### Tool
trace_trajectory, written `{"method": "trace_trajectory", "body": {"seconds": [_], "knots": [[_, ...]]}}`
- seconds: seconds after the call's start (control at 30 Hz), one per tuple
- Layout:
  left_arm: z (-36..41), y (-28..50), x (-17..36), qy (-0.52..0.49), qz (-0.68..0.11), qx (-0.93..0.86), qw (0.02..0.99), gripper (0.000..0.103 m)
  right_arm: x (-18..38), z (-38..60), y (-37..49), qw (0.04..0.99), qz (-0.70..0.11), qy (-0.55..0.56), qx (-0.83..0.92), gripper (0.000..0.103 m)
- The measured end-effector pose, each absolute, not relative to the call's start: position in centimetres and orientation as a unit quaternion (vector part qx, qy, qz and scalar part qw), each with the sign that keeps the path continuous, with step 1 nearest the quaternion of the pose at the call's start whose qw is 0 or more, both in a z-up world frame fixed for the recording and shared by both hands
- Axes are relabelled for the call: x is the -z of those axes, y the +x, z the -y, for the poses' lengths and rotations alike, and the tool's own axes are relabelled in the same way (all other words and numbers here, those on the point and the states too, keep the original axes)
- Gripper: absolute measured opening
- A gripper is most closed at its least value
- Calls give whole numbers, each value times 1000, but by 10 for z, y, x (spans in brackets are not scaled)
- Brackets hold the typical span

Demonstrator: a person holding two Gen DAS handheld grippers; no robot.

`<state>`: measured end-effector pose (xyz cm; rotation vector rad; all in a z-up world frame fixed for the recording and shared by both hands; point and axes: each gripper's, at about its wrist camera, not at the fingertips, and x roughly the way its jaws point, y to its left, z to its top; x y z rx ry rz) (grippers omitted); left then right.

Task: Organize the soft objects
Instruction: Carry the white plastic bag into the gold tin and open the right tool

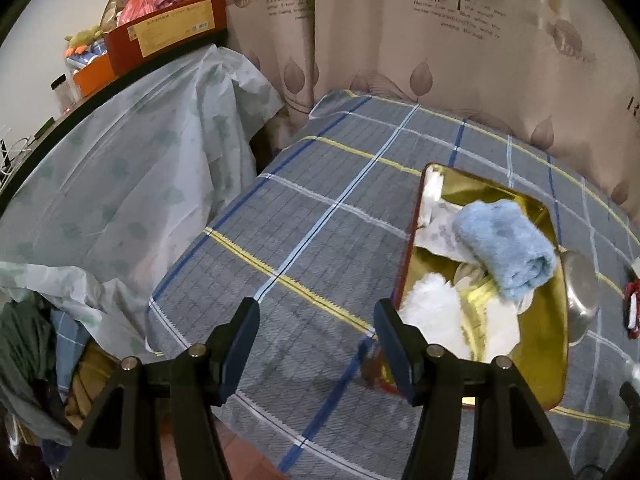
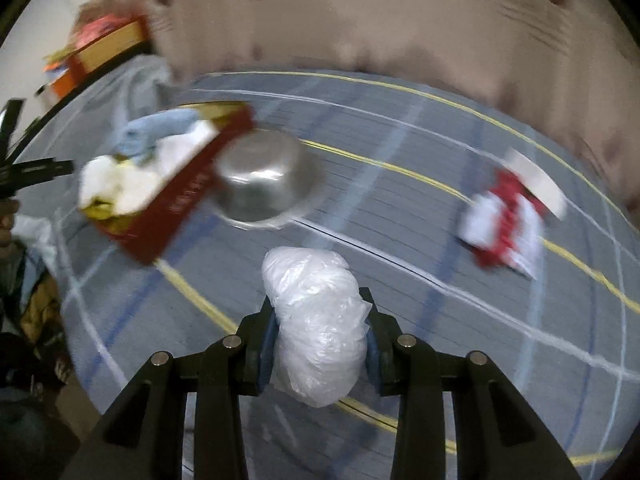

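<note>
A red box with a gold lining [image 1: 554, 360] lies on the plaid-covered bed. Inside it are a rolled blue towel [image 1: 506, 248], a fluffy white item [image 1: 434, 308] and a white printed cloth [image 1: 438, 232]. My left gripper [image 1: 316, 314] hangs open over bare bedcover, just left of the box, with nothing between its fingers. In the blurred right wrist view, my right gripper [image 2: 318, 334] is shut on a crumpled clear plastic bag [image 2: 318, 320], held above the bedcover. The same red box [image 2: 176, 204] shows up and to the left of it.
An upturned steel bowl [image 2: 264, 180] rests against the box's right side, bowl [image 1: 582, 300]. A red and white packet [image 2: 506, 220] lies to the right on the bed. A plastic-draped table [image 1: 120, 152] with boxes stands to the left, a curtain [image 1: 440, 40] behind, and clothes [image 1: 36, 352] below.
</note>
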<state>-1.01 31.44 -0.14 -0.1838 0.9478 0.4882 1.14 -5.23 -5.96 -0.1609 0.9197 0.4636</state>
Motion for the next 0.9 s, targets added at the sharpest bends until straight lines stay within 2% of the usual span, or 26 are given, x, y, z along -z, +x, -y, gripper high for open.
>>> {"method": "trace_trajectory", "body": {"seconds": [0.47, 0.9], "knots": [[-328, -12, 8, -88, -457, -253, 848, 61, 32, -81, 27, 845, -402, -130, -327, 34], [-332, -12, 10, -93, -459, -257, 846, 61, 59, -150, 57, 833, -419, -166, -320, 34]]}}
